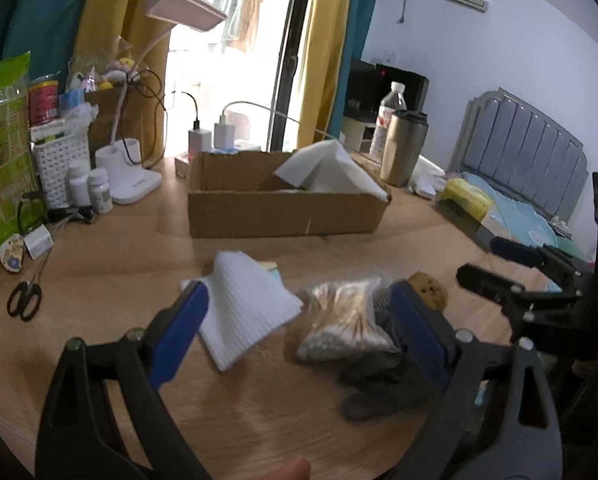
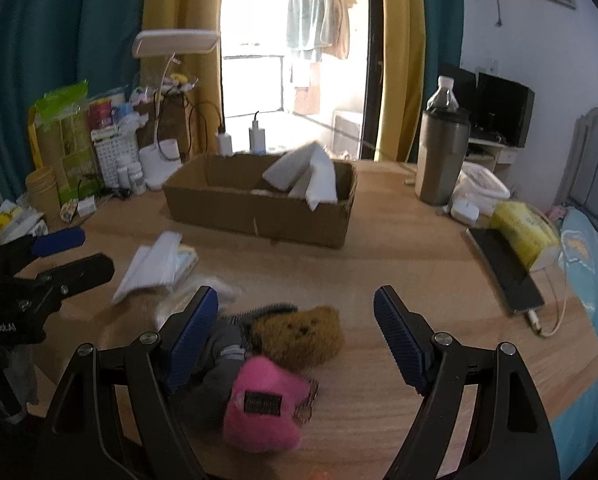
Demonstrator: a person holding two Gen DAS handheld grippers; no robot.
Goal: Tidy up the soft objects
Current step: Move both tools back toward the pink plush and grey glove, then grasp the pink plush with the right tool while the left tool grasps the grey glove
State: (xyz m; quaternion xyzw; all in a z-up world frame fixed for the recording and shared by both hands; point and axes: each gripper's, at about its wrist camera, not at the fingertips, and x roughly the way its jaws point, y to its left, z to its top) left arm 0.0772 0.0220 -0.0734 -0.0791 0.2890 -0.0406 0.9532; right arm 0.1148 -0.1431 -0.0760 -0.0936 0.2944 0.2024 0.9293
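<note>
Both tongs spread over the soft pile, nothing pinched.

Nearest the right gripper (image 2: 295, 336): pink plush (image 2: 259, 412), brown sponge (image 2: 299, 336), grey cloth (image 2: 223, 344). Between the left gripper's (image 1: 299, 332) fingers: white cloth (image 1: 243, 312) and clear bag (image 1: 343, 320). Farther back, box (image 2: 259, 216) already holding white sheets (image 2: 307, 176). Best to centre on one item, close gently at mid-body, lift clear of neighbours, then carry over the box rim.

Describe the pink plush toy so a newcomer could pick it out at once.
Start at the cardboard box on the wooden table. Nearer the camera lies a small heap: a brown sponge, grey cloth, and the pink plush toy. It alone is bright pink, with a dark label.
</note>
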